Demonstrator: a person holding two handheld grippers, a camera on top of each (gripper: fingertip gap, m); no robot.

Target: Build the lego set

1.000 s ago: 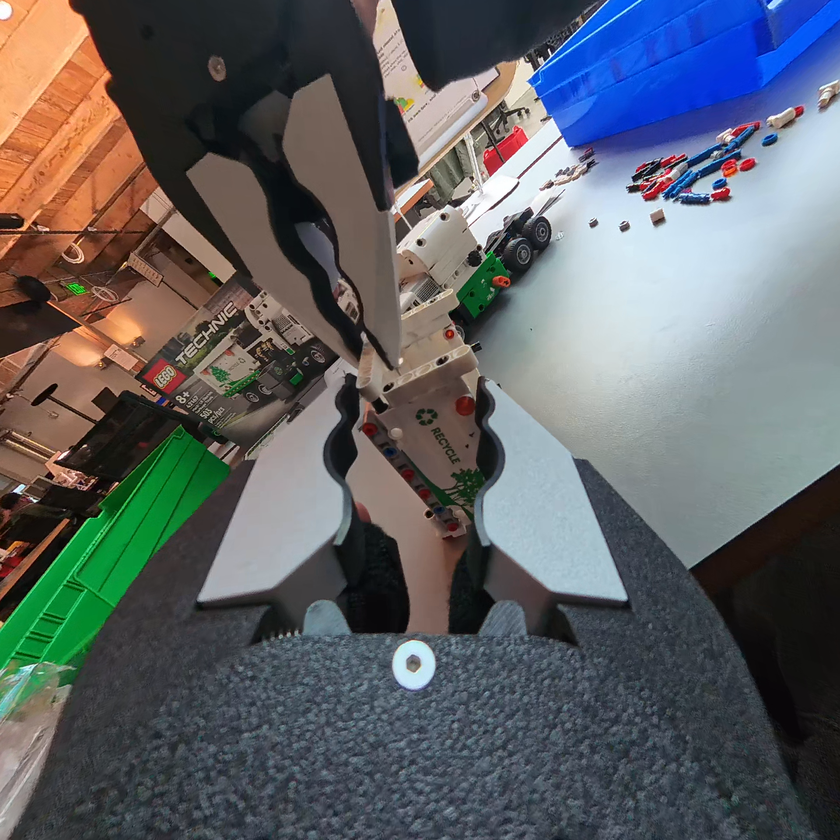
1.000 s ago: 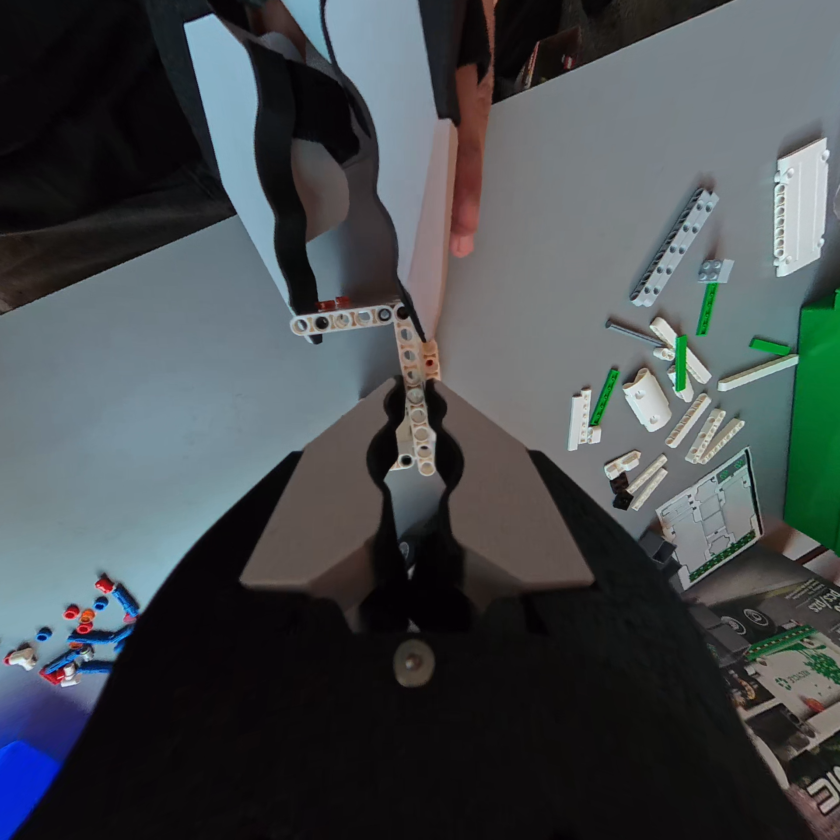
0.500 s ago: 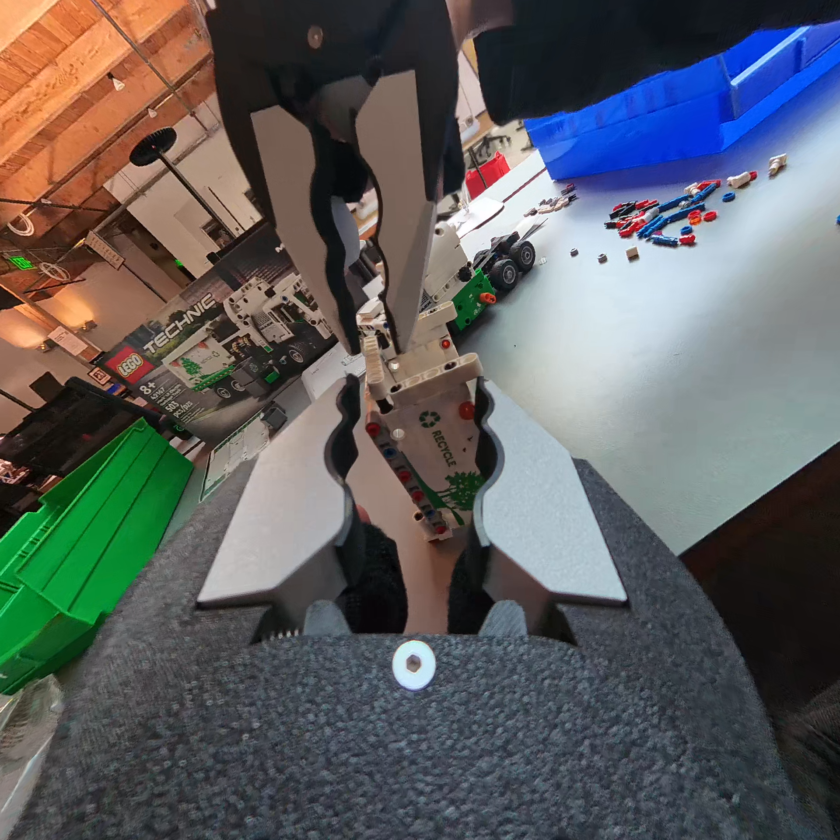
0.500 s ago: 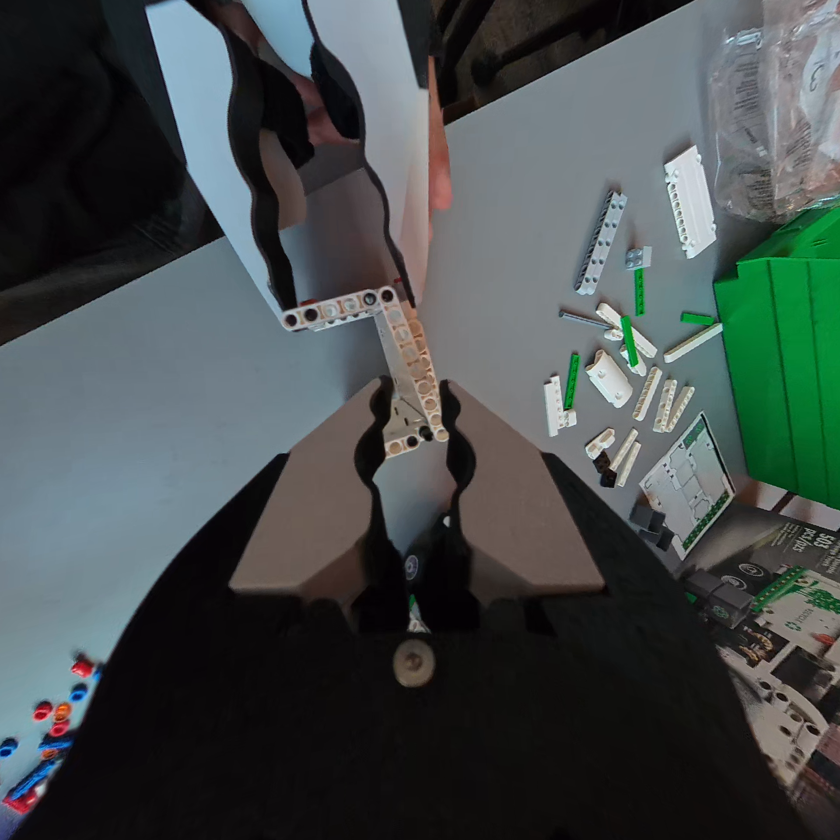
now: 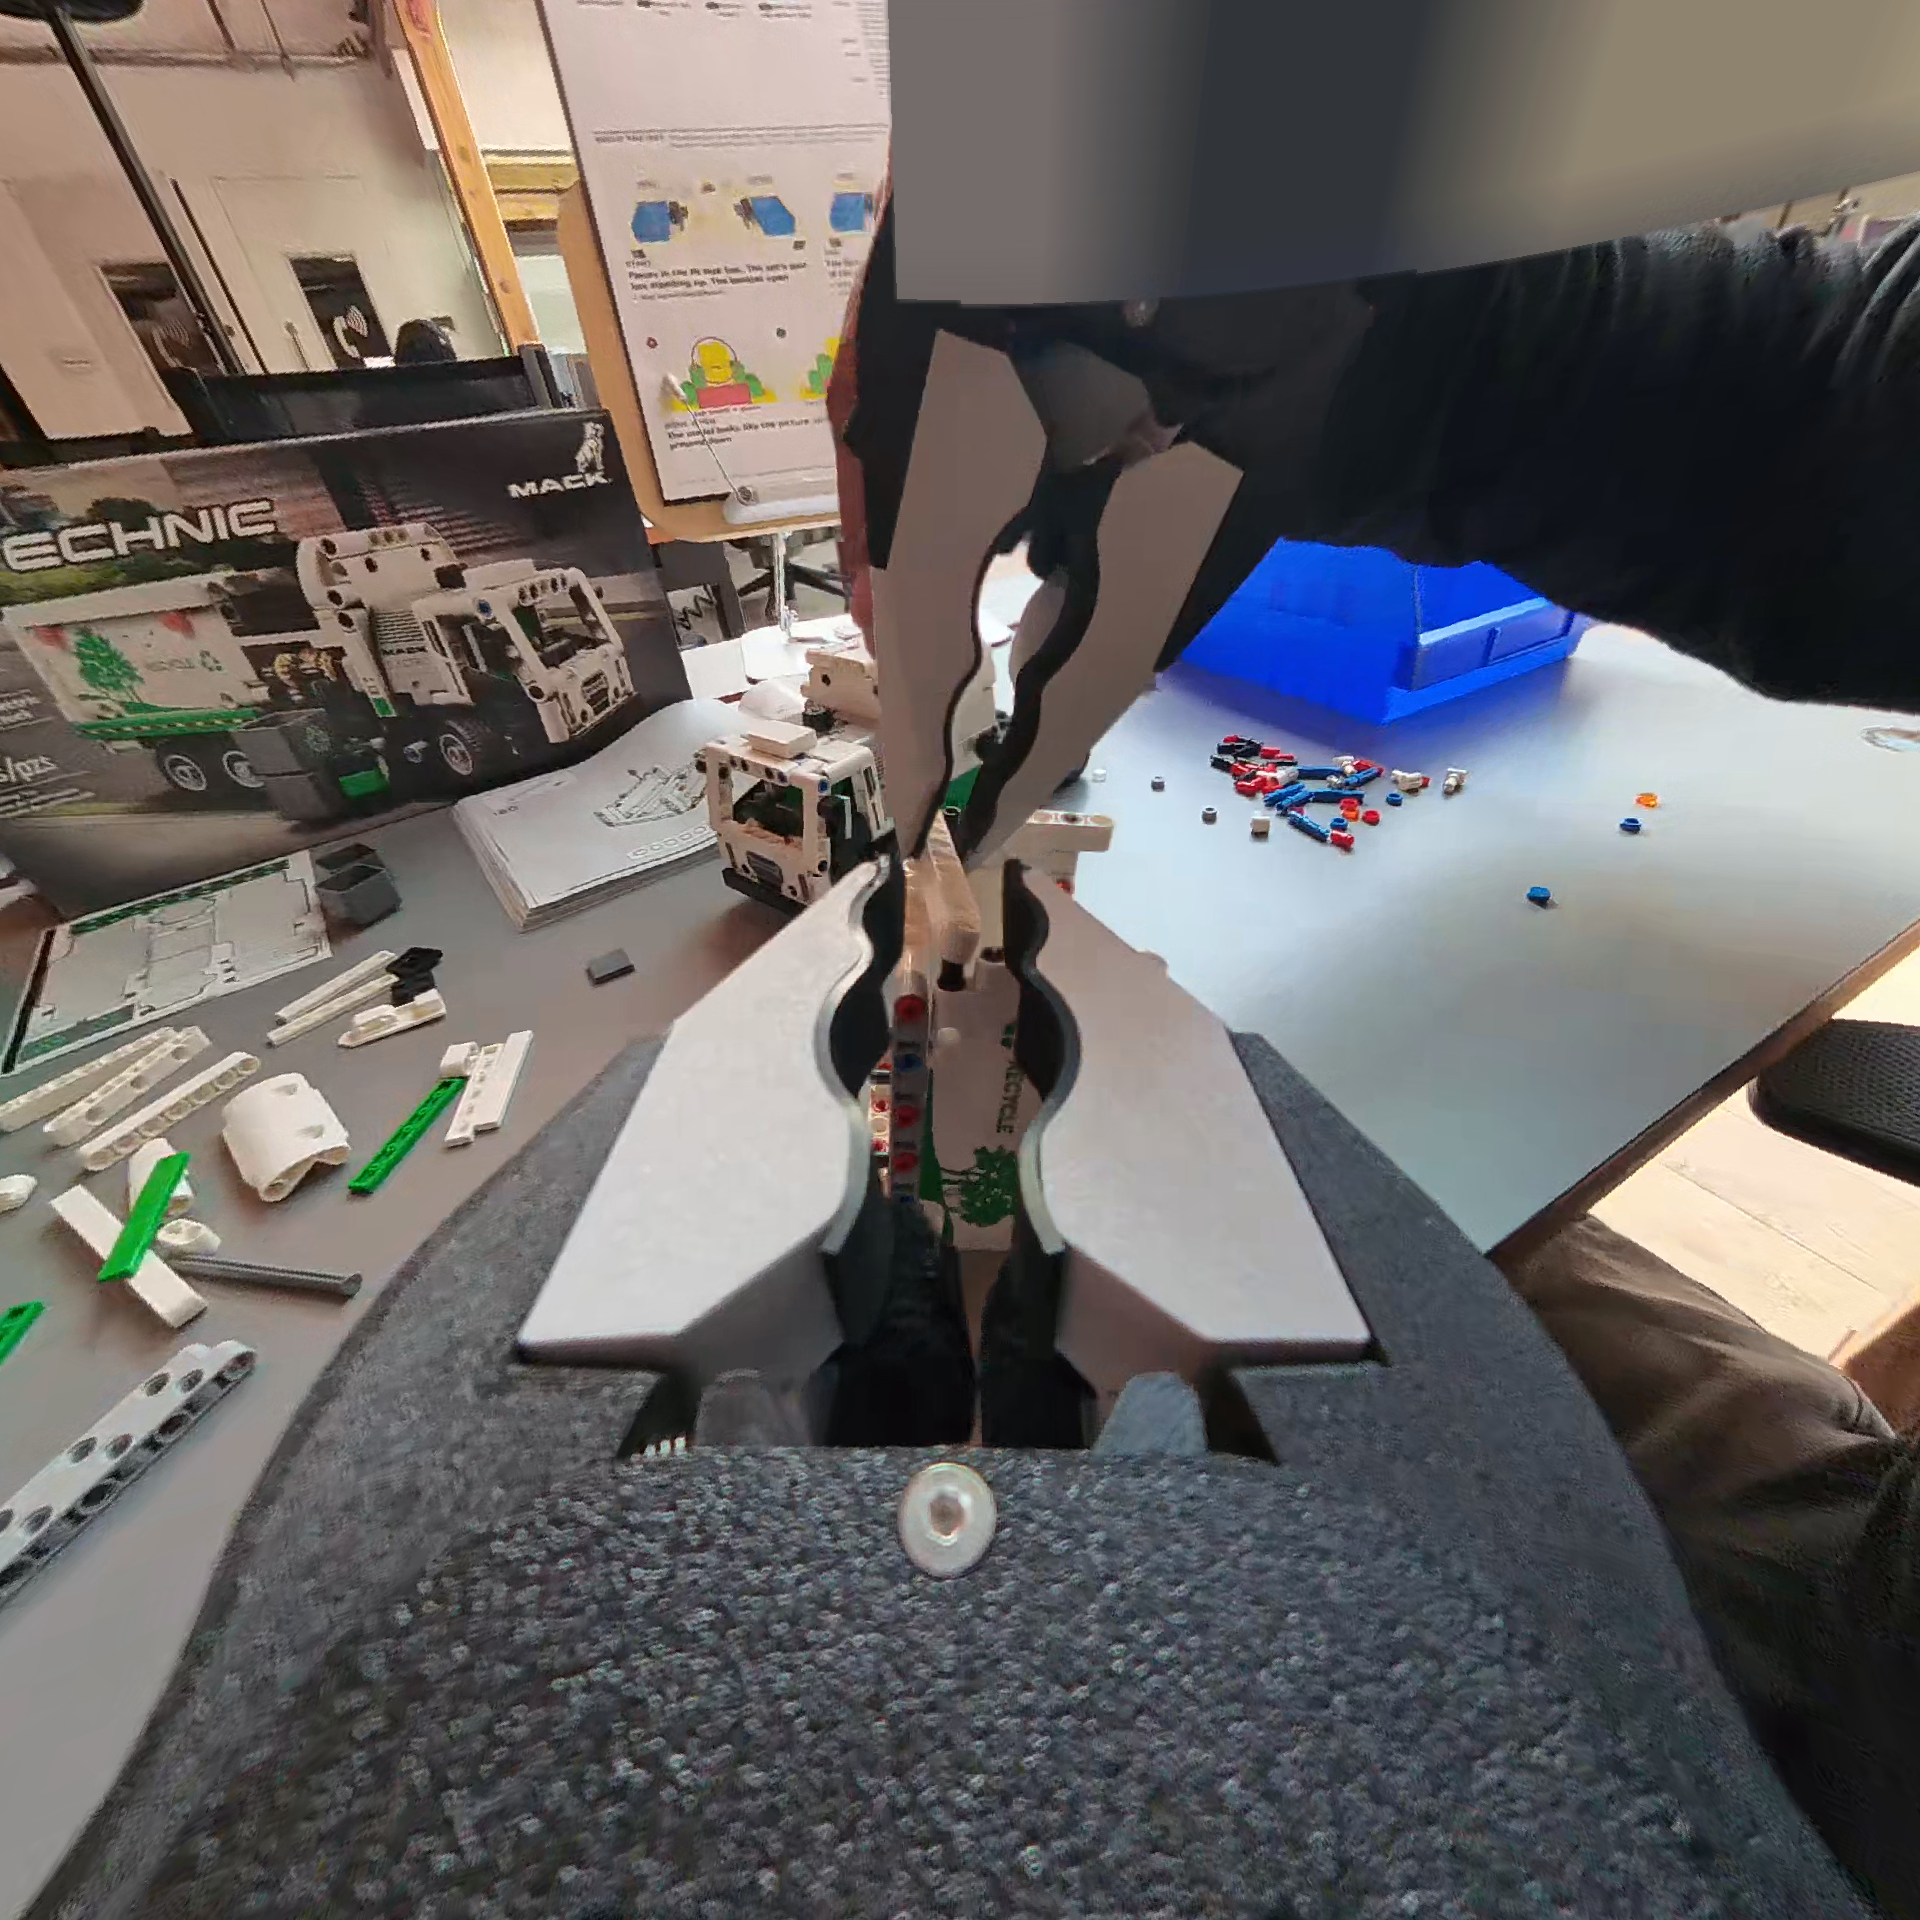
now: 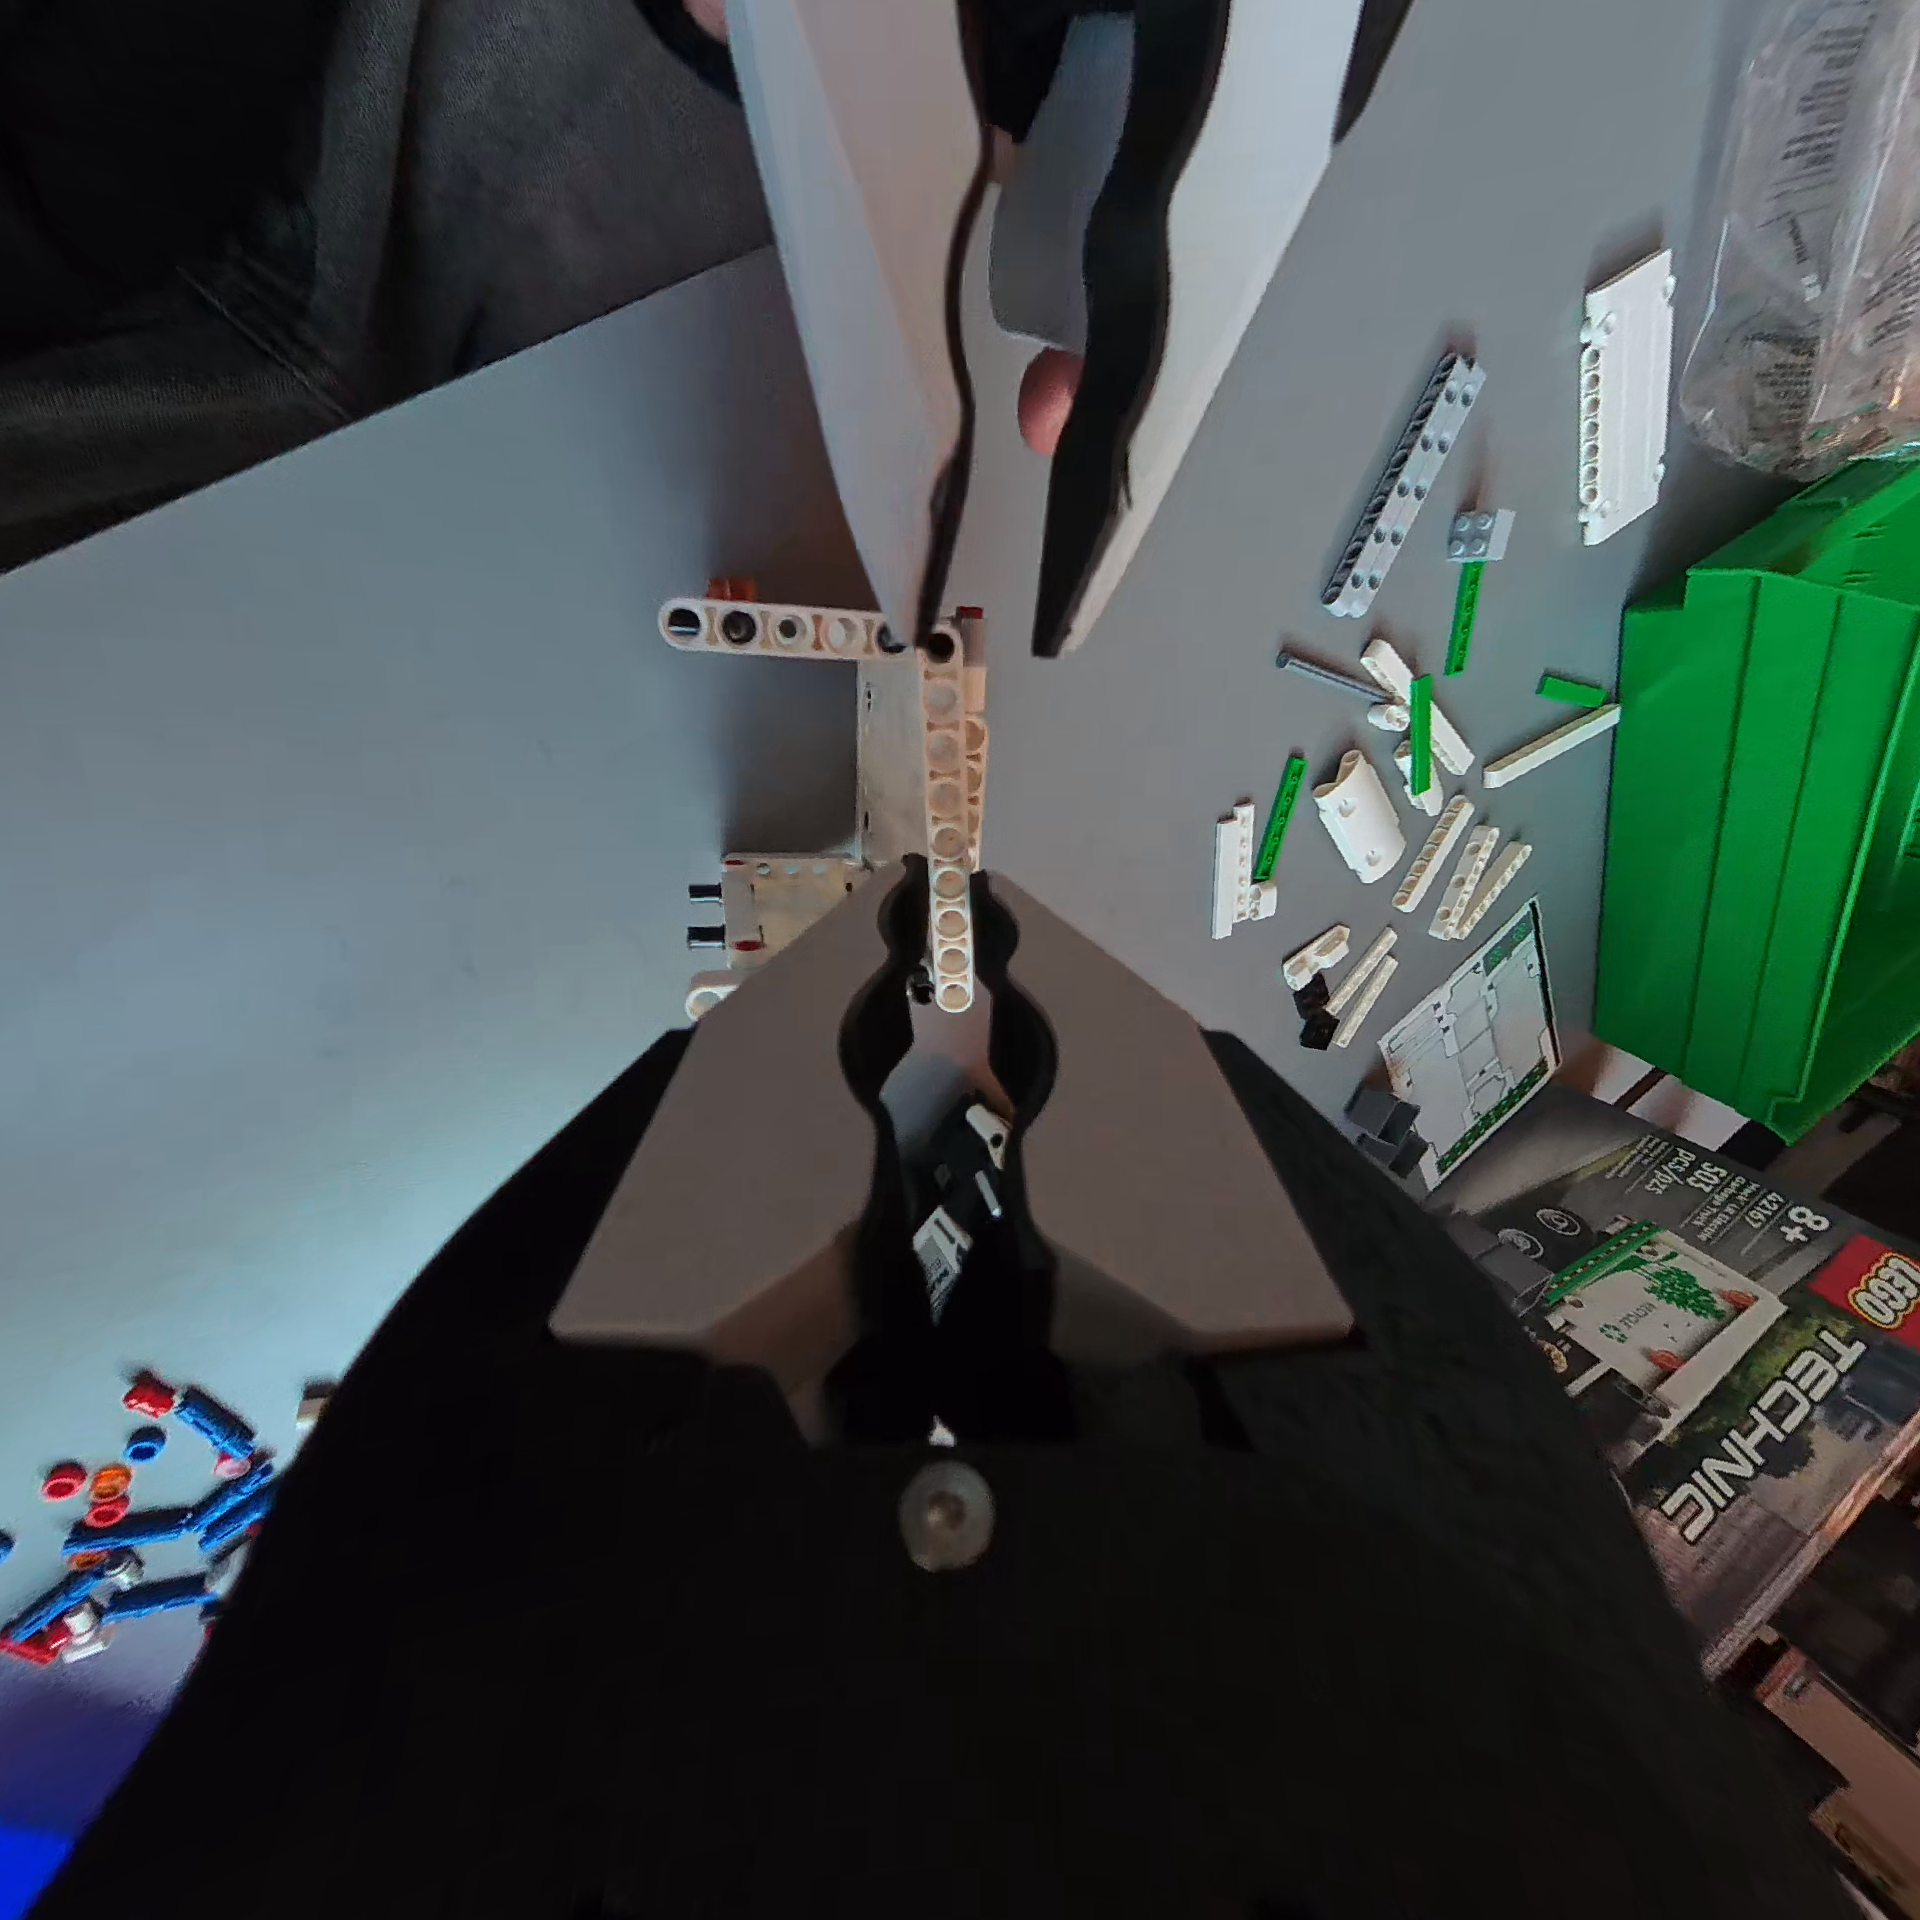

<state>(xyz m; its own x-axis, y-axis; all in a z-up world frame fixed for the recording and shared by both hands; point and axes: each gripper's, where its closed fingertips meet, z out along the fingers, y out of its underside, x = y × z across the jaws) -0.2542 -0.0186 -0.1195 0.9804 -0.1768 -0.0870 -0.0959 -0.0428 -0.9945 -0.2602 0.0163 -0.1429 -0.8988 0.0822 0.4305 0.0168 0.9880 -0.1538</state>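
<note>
Both tools swung level — panel assembly (image 5: 966, 1091) clamped in left tool (image 5: 940, 894)

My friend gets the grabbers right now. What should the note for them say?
Left tool: shut on the white panel piece, held above the table.
Right tool: shut on the white beam at that piece's top edge.
Done: truck cab stands built by the booklet.
Left: beam looks not fully seated; loose white and green parts and small pins wait on the table.
</note>
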